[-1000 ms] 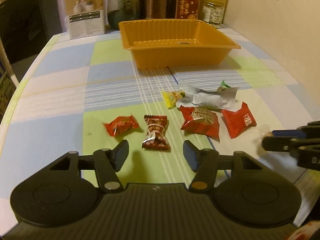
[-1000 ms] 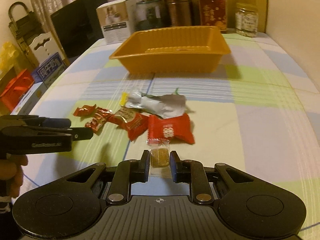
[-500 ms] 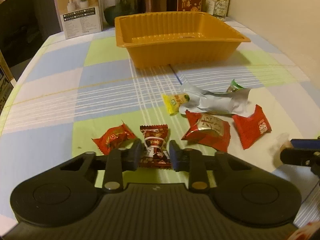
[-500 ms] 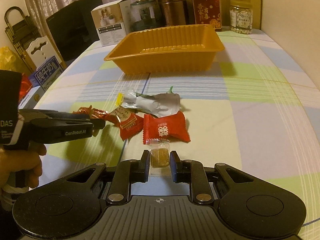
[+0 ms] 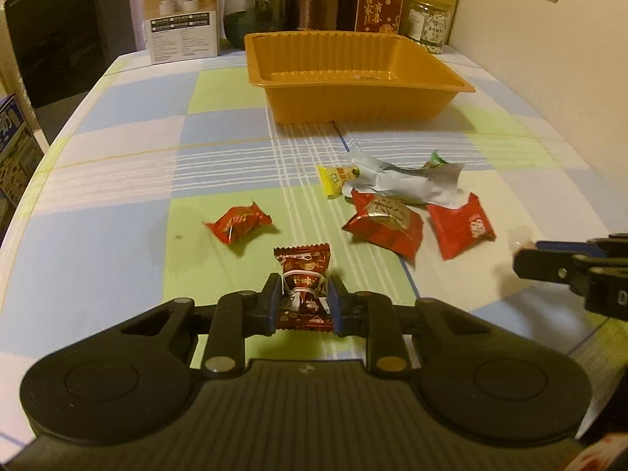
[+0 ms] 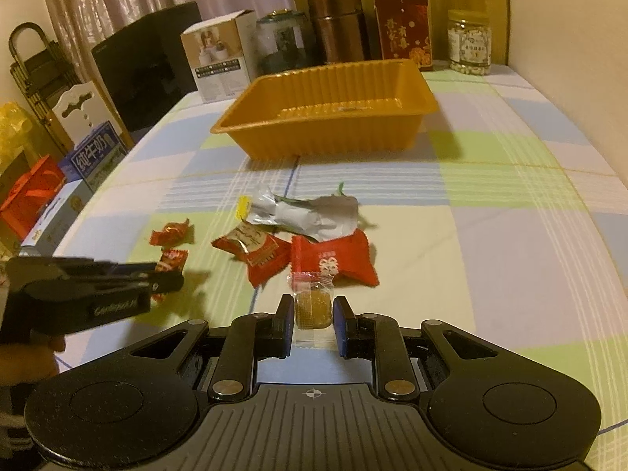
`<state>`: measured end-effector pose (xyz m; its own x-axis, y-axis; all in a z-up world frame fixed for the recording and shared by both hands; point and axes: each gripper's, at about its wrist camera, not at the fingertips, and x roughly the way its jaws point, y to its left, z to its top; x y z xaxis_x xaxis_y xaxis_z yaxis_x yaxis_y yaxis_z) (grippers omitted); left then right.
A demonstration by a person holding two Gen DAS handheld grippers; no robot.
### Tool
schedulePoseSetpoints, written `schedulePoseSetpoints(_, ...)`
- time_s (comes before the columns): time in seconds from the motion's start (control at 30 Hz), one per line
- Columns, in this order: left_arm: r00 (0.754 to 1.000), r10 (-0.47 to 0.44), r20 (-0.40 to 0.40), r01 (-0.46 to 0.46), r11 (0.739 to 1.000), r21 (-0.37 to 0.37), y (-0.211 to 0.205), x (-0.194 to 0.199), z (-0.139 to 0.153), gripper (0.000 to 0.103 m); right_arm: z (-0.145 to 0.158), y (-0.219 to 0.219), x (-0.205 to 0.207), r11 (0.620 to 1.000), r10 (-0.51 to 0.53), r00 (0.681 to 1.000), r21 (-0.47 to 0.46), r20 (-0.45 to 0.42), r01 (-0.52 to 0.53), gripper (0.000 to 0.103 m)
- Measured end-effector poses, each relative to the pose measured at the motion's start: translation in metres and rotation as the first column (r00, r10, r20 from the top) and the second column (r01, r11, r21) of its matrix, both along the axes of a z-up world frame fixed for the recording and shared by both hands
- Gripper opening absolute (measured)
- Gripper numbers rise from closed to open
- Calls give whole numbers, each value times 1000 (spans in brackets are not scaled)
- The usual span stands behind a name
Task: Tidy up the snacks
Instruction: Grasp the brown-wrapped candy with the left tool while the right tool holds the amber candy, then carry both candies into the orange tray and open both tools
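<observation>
Left wrist view: the left hand-held gripper (image 5: 303, 301) has its jaws closed tight on a dark red wrapped candy (image 5: 303, 288), pinching the wrapper at its middle just above the worktop (image 5: 117, 180). Beyond it a small red candy (image 5: 238, 223) lies on a green square. To the right sit a red packet with gold print (image 5: 384, 223) and a red pillow pack (image 5: 460, 227), close together, with a crumpled silver wrapper (image 5: 400, 180) and a yellow candy (image 5: 338, 178) touching just behind them. Farther back the orange tray (image 5: 361, 102) stands with nothing seen inside.

In the right wrist view, the right hand-held gripper (image 6: 313, 316) is clamped on a clear-wrapped amber candy (image 6: 312, 306), which lies just in front of that red pillow pack. The left one reaches in from the left edge. Boxes, jars and tins line the worktop's far edge behind the tray.
</observation>
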<state>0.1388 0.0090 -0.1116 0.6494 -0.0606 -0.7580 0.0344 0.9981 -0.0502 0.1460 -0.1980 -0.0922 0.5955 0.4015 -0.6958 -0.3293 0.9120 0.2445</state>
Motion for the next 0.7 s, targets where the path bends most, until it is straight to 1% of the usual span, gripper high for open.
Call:
schedulePoseSetpoints(0.2,1000,14,14,-13,999,-40,1,-18,18,22,17,3,-9,1000,2,1000,6,31,-2,21)
schedulePoseSetpoints(0.47,999,8,48,-6,998,-55,-3,-32,39,22,35,2,-18,1000,-16,998,11,54,15,21)
schedulePoseSetpoints(0.7,997,2,72,3,998,-67,-5,-35,53,22,46,-1,-21,1000,-24,997,14,69,23,21)
